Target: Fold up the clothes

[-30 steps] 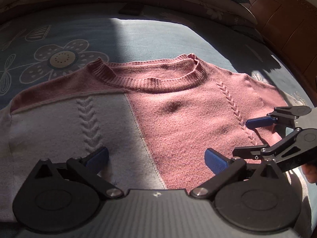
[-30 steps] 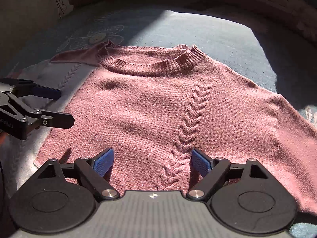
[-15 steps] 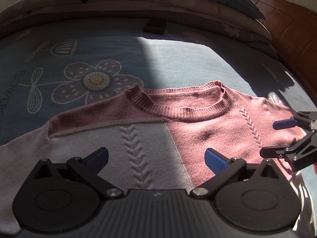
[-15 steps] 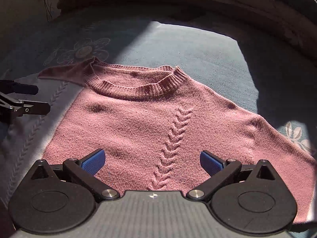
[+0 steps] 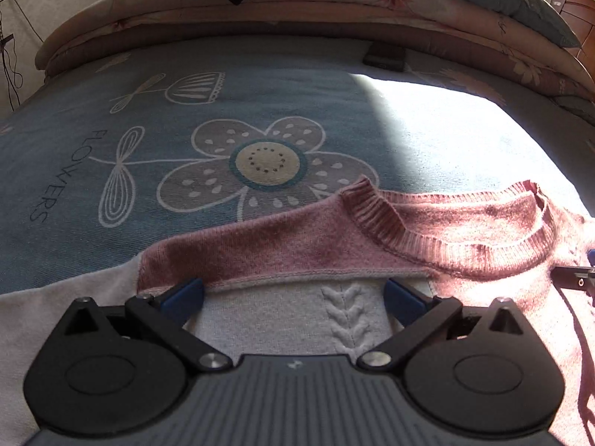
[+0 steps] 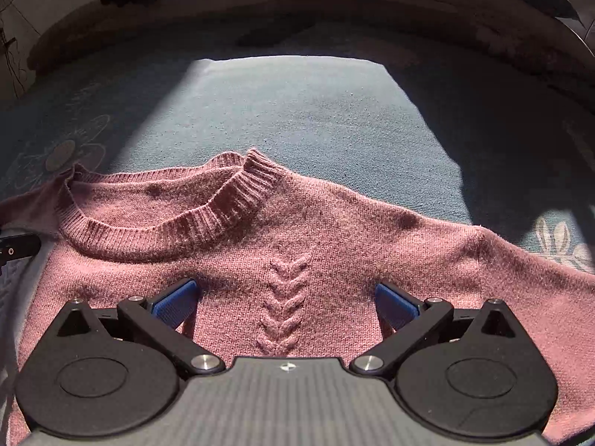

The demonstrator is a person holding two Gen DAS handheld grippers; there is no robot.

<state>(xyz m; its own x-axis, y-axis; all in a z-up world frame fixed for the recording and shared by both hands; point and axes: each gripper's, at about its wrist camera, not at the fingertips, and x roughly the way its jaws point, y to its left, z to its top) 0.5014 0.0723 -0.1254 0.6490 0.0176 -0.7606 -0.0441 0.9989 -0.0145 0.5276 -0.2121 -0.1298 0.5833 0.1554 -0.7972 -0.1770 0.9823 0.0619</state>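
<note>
Sweater [image 6: 334,245] is lying flat, front up, on the bed [image 5: 260,85], neck pointing away; prob. spread out so shoulders can be grabbed for folding. Left tongs [image 5: 293,293] are hovering wide apart over the grey half, holding nothing. Right tongs [image 6: 284,299], jaws just been opening, are fully apart over the pink half, nothing between them.

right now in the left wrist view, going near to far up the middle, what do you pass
left gripper with open jaws → pale grey panel of the sweater → pink shoulder band → big flower print on the blue bedspread → small dark object → rolled quilts along the far edge
</note>
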